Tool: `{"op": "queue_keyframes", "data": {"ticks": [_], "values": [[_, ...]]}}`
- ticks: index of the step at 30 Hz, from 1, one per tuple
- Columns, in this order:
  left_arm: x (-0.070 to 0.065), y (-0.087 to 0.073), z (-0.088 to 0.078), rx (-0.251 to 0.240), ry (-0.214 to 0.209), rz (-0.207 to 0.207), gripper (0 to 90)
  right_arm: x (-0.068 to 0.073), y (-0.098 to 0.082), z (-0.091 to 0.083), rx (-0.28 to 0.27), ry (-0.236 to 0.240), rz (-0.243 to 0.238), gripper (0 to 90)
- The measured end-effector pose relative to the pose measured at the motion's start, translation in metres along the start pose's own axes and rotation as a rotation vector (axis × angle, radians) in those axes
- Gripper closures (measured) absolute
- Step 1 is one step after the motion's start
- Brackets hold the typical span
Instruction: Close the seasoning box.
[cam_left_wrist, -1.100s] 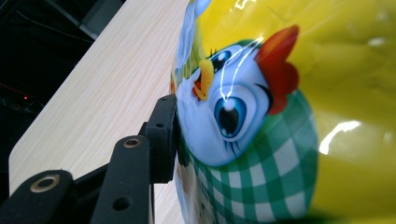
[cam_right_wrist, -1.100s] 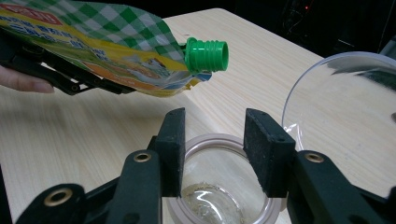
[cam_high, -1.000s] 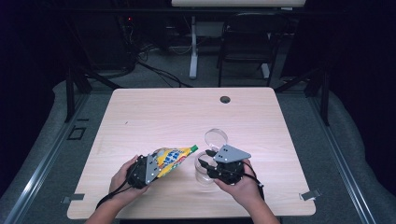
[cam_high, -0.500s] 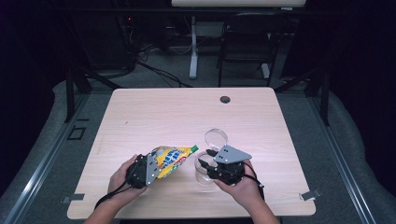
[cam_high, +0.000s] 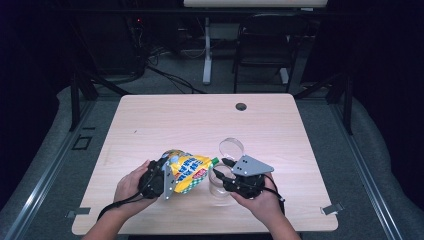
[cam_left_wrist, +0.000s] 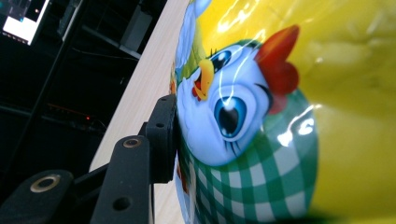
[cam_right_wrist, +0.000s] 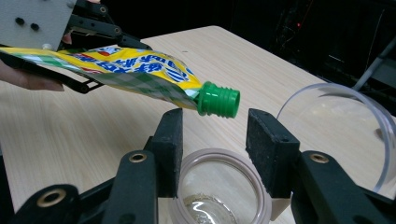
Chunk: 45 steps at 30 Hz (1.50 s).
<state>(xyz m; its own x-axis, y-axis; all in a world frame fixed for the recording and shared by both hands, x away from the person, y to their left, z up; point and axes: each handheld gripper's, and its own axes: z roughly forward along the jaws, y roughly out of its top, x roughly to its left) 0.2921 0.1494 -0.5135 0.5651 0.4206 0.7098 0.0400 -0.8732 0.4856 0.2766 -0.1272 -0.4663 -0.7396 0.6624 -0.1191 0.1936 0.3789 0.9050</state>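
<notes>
**Pouch spout lined up over the jar**

Left claw (cam_high: 167, 181) pinching the pouch (cam_high: 187, 171) by its body, one jaw pressed flat against the printed side in the left gripper view. Pouch tilted toward the right claw (cam_right_wrist: 215, 140), green spout (cam_right_wrist: 218, 101) just above and beyond its jaw tips, cap apparently off. Right claw spread, not clamping; jar (cam_right_wrist: 219, 186) rising between and just under its jaws, steadied or merely framed, cannot tell. Clear lid (cam_right_wrist: 336, 130) lying just beside the right claw's outer jaw, on the table (cam_high: 165, 120).

Likely step: pouring from pouch into jar. To do well: bring the spout a little further in over the jar mouth before squeezing; keep the tilt shallow; squeeze low on the pouch, gently, to avoid a spurt over the rim; close on the jar first if loose.
</notes>
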Motion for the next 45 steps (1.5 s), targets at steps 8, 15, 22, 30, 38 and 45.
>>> {"op": "queue_keyframes", "data": {"ticks": [8,15,22,30,38,45], "values": [[0.006,0.005,-0.001,0.024,0.019,0.075,57.3,0.001,0.003,-0.004,-0.013,0.0,-0.006,56.3],[0.014,0.007,-0.004,0.038,0.037,0.107,57.4,0.002,0.002,-0.003,-0.005,-0.002,-0.018,55.7],[0.017,0.007,-0.005,0.041,0.057,0.134,57.4,0.004,0.002,-0.002,0.004,-0.002,-0.04,55.1],[0.015,0.008,-0.005,0.056,0.061,0.163,57.4,0.007,0.002,-0.001,0.006,0.0,-0.054,55.1],[0.013,0.009,-0.003,0.065,0.06,0.169,57.4,0.009,0.003,-0.001,0.006,0.009,-0.062,59.2],[0.012,0.01,-0.001,0.071,0.059,0.175,57.4,0.016,0.003,0.002,0.024,0.024,-0.1,62.9]]}}
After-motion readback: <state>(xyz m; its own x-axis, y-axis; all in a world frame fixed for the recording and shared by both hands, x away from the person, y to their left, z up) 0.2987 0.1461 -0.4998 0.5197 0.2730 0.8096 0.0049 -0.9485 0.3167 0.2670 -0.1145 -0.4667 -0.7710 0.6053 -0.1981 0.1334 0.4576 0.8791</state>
